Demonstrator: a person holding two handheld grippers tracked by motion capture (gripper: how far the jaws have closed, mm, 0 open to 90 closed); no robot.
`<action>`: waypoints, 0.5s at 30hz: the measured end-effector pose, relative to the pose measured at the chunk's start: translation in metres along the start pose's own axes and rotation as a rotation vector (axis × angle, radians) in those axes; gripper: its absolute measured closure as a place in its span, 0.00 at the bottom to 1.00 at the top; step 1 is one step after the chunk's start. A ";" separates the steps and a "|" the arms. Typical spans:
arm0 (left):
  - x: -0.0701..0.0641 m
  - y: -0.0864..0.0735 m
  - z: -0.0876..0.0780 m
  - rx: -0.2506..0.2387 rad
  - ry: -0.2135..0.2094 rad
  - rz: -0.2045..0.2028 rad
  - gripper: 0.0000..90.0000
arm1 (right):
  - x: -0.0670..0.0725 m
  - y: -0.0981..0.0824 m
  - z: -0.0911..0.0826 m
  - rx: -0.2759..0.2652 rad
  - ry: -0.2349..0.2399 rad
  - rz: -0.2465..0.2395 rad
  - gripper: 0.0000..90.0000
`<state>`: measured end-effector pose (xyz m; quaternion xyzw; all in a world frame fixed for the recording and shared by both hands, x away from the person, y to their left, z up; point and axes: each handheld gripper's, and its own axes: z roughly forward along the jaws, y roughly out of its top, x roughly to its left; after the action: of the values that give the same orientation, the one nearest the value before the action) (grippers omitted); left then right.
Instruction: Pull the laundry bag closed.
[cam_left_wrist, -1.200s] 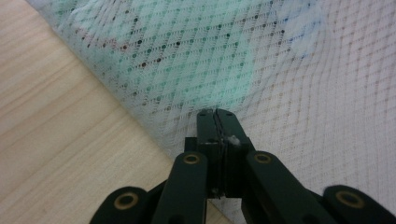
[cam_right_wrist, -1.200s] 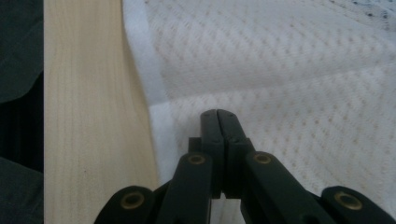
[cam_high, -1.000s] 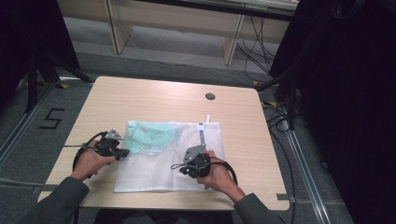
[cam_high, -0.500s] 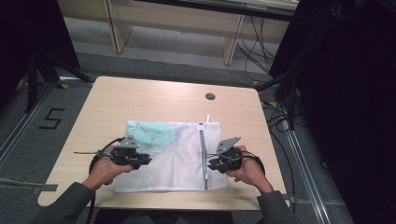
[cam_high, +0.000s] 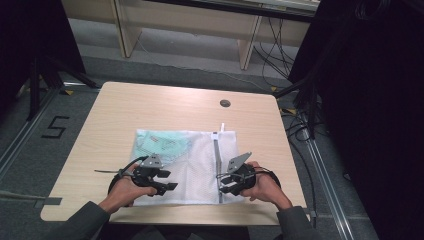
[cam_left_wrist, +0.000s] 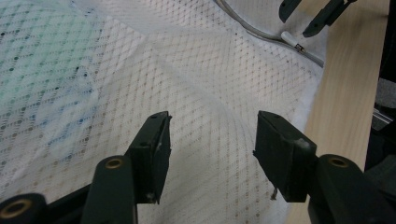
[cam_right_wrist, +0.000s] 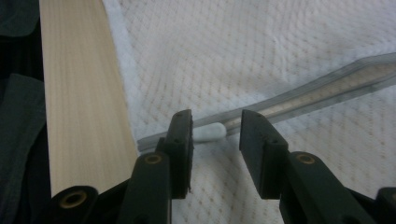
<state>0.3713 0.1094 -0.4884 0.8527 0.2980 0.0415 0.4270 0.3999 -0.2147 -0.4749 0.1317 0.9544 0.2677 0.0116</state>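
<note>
A white mesh laundry bag (cam_high: 195, 165) lies flat on the table with a teal garment (cam_high: 162, 145) inside its far left part. Its grey zipper (cam_high: 216, 165) runs from the far edge to the near edge. My left gripper (cam_high: 172, 180) lies low over the bag's near left part; its jaws have just been opening and stand open (cam_left_wrist: 212, 123) with only mesh beneath them. My right gripper (cam_high: 221, 183) is at the zipper's near end; its jaws have just been opening too. They stand open (cam_right_wrist: 215, 122) around the white zipper pull (cam_right_wrist: 210, 132) without pressing it.
The bag covers the near middle of the light wooden table (cam_high: 125, 110). A round cable hole (cam_high: 225, 103) sits at the far right. The table's near edge (cam_right_wrist: 79, 93) is close beside the right gripper. Dark floor, cables and stands surround the table.
Both hands have slid to the right over the bag, the left one also toward the near edge. Both grippers, shut a second ago, now have their jaws apart.
</note>
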 end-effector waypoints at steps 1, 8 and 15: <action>-0.003 -0.001 0.002 0.008 -0.005 -0.015 0.47 | 0.000 0.000 0.003 0.008 0.010 -0.004 0.71; -0.003 -0.001 0.005 0.028 -0.004 0.010 0.46 | -0.001 0.001 0.009 0.026 0.023 0.001 0.71; -0.001 -0.002 0.005 0.035 -0.001 0.006 0.45 | -0.003 0.001 0.011 0.044 0.042 -0.001 0.74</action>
<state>0.3715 0.1059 -0.4928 0.8610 0.2960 0.0372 0.4119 0.4037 -0.2086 -0.4838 0.1257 0.9601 0.2495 -0.0111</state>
